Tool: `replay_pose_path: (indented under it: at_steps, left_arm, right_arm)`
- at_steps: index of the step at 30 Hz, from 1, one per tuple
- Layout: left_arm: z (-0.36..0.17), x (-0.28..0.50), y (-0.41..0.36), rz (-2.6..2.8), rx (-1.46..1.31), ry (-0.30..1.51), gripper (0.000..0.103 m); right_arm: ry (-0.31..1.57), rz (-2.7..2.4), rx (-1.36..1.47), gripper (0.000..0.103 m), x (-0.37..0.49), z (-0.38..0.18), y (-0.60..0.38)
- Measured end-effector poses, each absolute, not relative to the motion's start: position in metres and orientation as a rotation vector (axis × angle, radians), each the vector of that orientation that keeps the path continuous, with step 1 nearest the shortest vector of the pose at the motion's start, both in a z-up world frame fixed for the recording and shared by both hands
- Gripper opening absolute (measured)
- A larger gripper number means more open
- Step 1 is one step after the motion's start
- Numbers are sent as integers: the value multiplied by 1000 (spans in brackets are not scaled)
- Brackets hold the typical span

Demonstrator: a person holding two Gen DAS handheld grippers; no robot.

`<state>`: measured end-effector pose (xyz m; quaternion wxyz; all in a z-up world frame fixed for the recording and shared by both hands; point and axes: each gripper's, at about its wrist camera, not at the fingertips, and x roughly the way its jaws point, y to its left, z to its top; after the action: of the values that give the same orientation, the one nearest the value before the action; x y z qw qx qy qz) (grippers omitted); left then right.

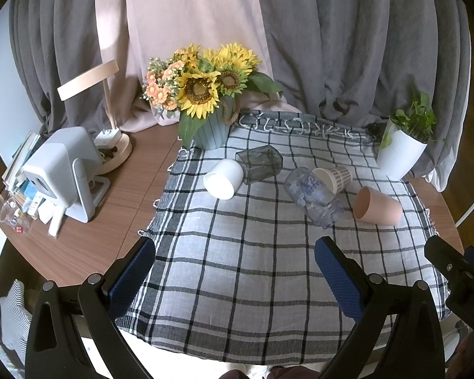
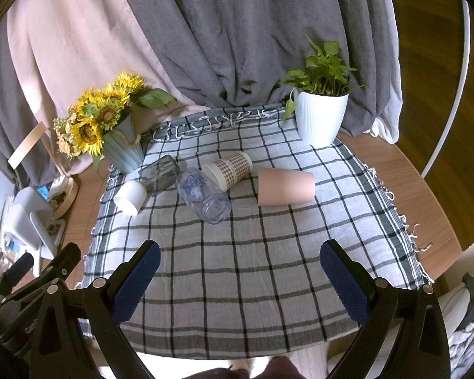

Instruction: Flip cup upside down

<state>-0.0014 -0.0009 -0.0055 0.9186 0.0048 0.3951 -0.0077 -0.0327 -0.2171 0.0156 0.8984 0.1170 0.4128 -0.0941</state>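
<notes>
Checked cloth [image 2: 237, 268], five toppled cups, two plants.

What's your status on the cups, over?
Left gripper and right gripper open, empty, short of the cups. Five cups on their sides on the cloth, none flipped; pink cup nearest right. Nothing in the way.

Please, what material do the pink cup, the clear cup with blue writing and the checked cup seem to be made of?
The pink cup looks like matte plastic: opaque, even colour, no shine. The clear cup with blue writing is transparent, so glass or clear plastic; the pictures cannot settle which. The checked cup seems to be paper: printed brown check pattern, plain white inside, thin rolled rim. All three lie on their sides on the plaid cloth.
</notes>
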Motion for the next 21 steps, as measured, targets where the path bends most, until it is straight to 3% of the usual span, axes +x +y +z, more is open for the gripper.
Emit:
replay_pose_path:
  at_steps: [21]
  left_arm:
    - [-6,0,-3,-16,11,817,103]
  right_arm:
    - [857,-195,242,102,-31,14,-217]
